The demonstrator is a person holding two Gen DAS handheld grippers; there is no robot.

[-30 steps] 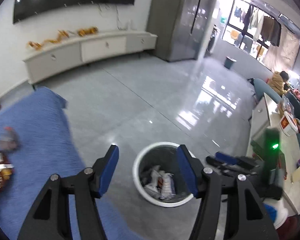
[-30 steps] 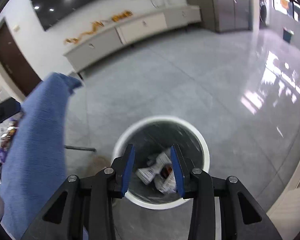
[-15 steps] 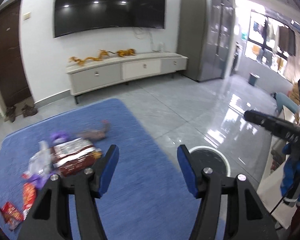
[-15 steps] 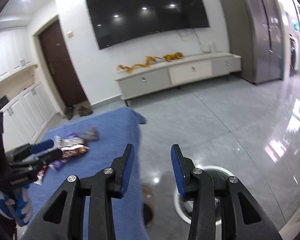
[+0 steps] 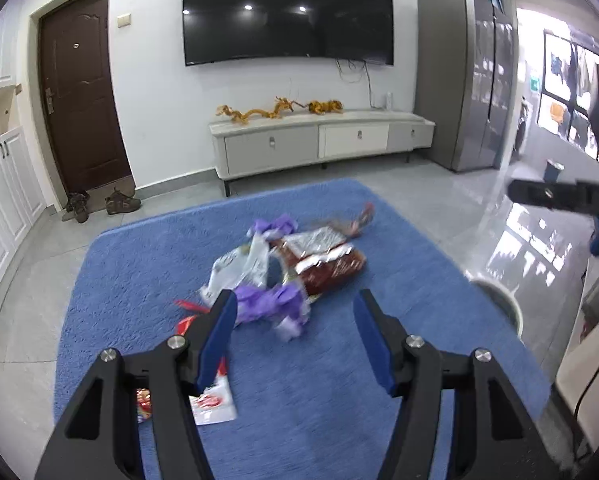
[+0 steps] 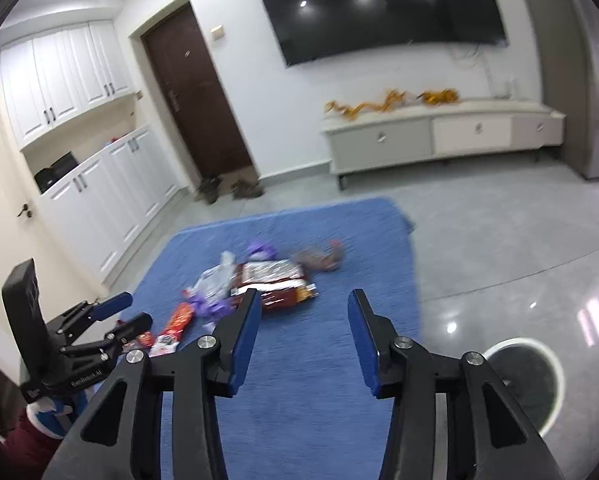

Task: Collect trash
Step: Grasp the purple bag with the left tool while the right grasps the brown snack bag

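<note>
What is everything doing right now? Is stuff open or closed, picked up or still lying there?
Left gripper: open, holding nothing.
Right gripper: opening, nothing between its fingers.
Wrappers: lying loose on the blue rug, not picked up.
Trash bin: upright on the floor, no lid.
Brown door: closed.
TV: off.
Cabinet drawers: closed.

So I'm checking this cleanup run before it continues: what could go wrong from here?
1. The wrappers overlap in one pile on the blue rug, so the open left tongs may grab several or snag pile.
2. The bin sits off the rug, so loose pieces could drop on the way.
</note>
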